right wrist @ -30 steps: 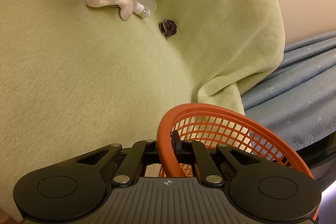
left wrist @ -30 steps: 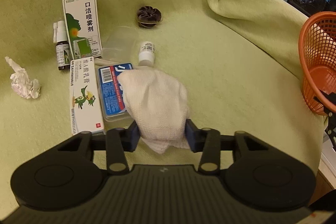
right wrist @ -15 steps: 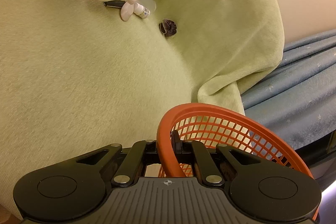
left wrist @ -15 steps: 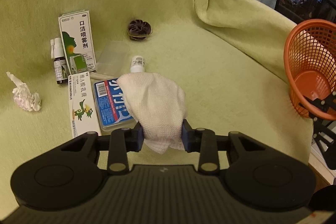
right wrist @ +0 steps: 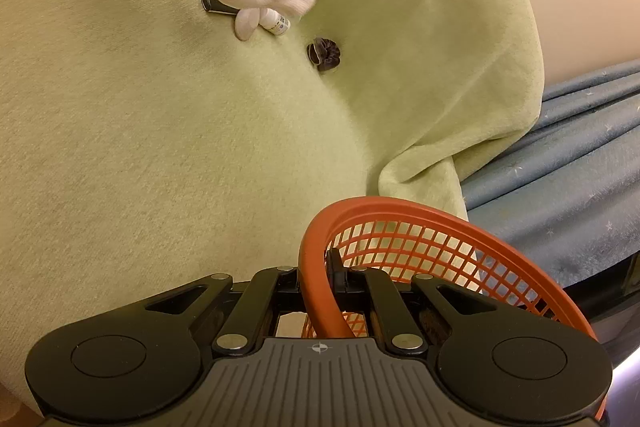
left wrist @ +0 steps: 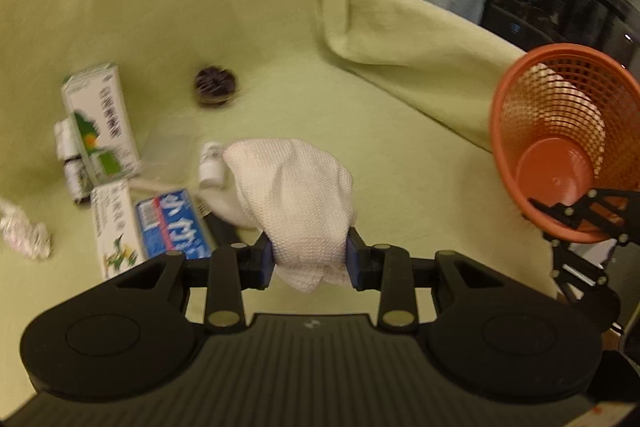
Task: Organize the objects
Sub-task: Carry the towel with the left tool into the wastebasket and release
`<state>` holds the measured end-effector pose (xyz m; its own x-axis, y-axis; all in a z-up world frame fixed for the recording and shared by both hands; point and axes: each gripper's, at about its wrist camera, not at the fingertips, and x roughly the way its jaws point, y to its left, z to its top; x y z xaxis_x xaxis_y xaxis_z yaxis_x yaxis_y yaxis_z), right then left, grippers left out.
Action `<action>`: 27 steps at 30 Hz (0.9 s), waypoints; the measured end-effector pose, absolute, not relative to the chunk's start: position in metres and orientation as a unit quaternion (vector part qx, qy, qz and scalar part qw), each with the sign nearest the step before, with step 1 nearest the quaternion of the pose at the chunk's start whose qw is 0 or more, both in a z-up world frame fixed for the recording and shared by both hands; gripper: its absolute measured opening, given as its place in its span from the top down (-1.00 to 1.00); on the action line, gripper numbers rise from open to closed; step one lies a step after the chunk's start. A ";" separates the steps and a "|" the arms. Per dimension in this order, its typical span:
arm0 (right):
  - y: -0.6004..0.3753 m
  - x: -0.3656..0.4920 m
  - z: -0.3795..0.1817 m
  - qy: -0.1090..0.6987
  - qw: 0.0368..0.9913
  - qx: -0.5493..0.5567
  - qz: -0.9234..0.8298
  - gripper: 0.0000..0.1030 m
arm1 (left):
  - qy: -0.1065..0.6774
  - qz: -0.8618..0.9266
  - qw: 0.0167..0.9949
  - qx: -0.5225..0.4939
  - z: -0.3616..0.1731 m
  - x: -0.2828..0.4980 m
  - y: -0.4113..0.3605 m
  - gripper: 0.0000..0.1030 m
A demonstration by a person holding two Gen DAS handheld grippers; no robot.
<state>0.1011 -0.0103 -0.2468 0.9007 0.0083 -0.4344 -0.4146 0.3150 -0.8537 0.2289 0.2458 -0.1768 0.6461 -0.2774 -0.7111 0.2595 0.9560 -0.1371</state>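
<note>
Since a second ago the white cloth [left wrist: 298, 195] is rising off the pile and the basket [left wrist: 560, 147] is swinging further into the left view, its mouth now tipping toward you. Your left gripper [left wrist: 310, 261] is pinching the cloth's lower bunch between both fingers, with the rest ballooning up and forward and one tail trailing down toward the small white bottle [left wrist: 211, 165]. The basket is lying to the right of the cloth and a little higher, and your right gripper [right wrist: 320, 291] is clamping its rim, so the cloth is needing to travel rightward across open green blanket [left wrist: 400, 187], and nothing is standing in that path. Behind the cloth the blue packet [left wrist: 172, 223], two medicine boxes [left wrist: 102, 123], a spray bottle [left wrist: 68, 163], a dark hair tie [left wrist: 215, 85] and a crumpled tissue [left wrist: 24, 235] are waiting on the blanket. The trailing tail is looking likely to drag the bottle as you are lifting.
</note>
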 end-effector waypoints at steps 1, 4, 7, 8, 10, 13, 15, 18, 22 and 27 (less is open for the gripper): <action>-0.010 0.101 -0.247 0.178 0.791 -0.569 0.133 0.97 | 0.392 -0.156 0.907 -0.007 -0.173 0.230 0.242 0.42; -0.010 0.101 -0.247 0.178 0.792 -0.569 0.133 0.97 | 0.387 -0.187 0.903 0.006 -0.159 0.236 0.224 0.42; -0.010 0.101 -0.247 0.178 0.793 -0.567 0.132 0.97 | 0.380 -0.227 0.897 0.016 -0.144 0.245 0.199 0.42; -0.010 0.101 -0.247 0.178 0.793 -0.568 0.132 0.97 | 0.376 -0.241 0.894 0.020 -0.138 0.248 0.189 0.42; -0.010 0.101 -0.247 0.178 0.794 -0.566 0.132 0.97 | 0.370 -0.274 0.887 0.028 -0.127 0.256 0.167 0.42; -0.011 0.100 -0.246 0.177 0.796 -0.564 0.132 0.97 | 0.364 -0.321 0.874 0.031 -0.114 0.268 0.131 0.42; -0.011 0.101 -0.246 0.177 0.797 -0.562 0.131 0.97 | 0.358 -0.347 0.866 0.043 -0.109 0.274 0.105 0.41; -0.012 0.102 -0.244 0.177 0.800 -0.558 0.129 0.97 | 0.352 -0.392 0.849 0.034 -0.108 0.284 0.073 0.31; -0.012 0.102 -0.243 0.176 0.802 -0.556 0.129 0.97 | 0.350 -0.392 0.850 0.041 -0.109 0.290 0.056 0.03; -0.014 0.102 -0.243 0.177 0.804 -0.552 0.130 0.97 | 0.349 -0.332 0.876 0.041 -0.110 0.286 0.099 -0.01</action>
<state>0.1023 -0.0136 -0.2429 0.9036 0.0125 -0.4282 -0.4041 0.3563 -0.8425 0.2856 0.0994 -0.1098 0.5367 -0.5518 -0.6383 0.6094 0.7767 -0.1591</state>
